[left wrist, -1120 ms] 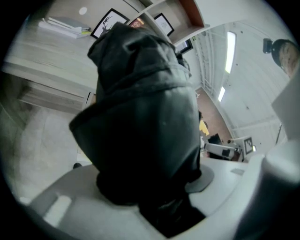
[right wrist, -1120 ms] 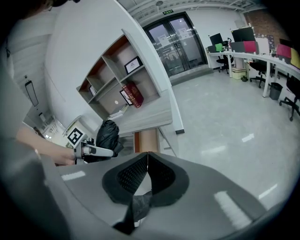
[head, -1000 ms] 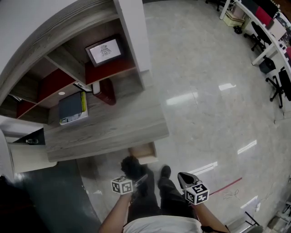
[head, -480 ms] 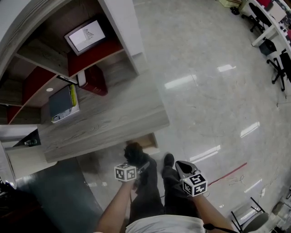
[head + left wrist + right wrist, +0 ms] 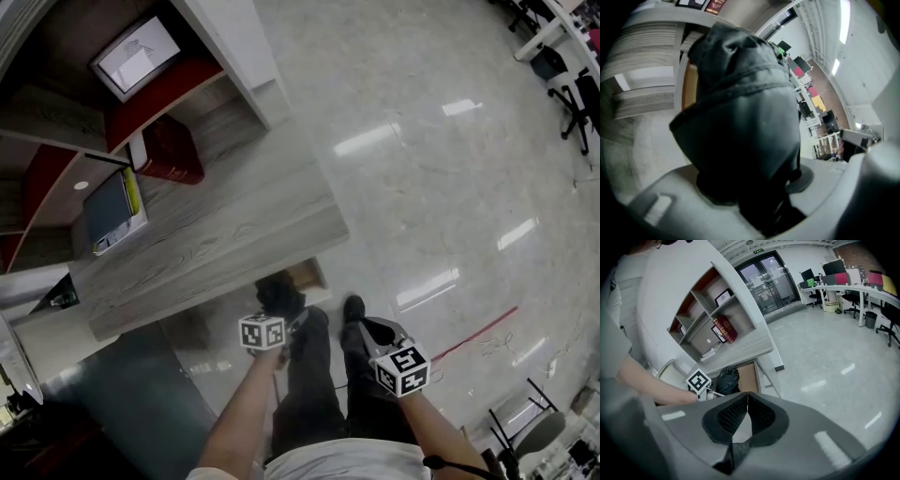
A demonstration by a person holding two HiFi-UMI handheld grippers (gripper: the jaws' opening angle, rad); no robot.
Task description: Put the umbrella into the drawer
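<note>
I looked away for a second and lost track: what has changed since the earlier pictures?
The left gripper has lowered the umbrella closer to the open drawer under the desk. Its grip on the umbrella is unchanged; the right gripper stays shut and empty, and the drawer stays open.

Glossy pale floor (image 5: 422, 187) w/ light glare, grey wood counter (image 5: 216, 244), shelves (image 5: 52, 108) behind.
</note>
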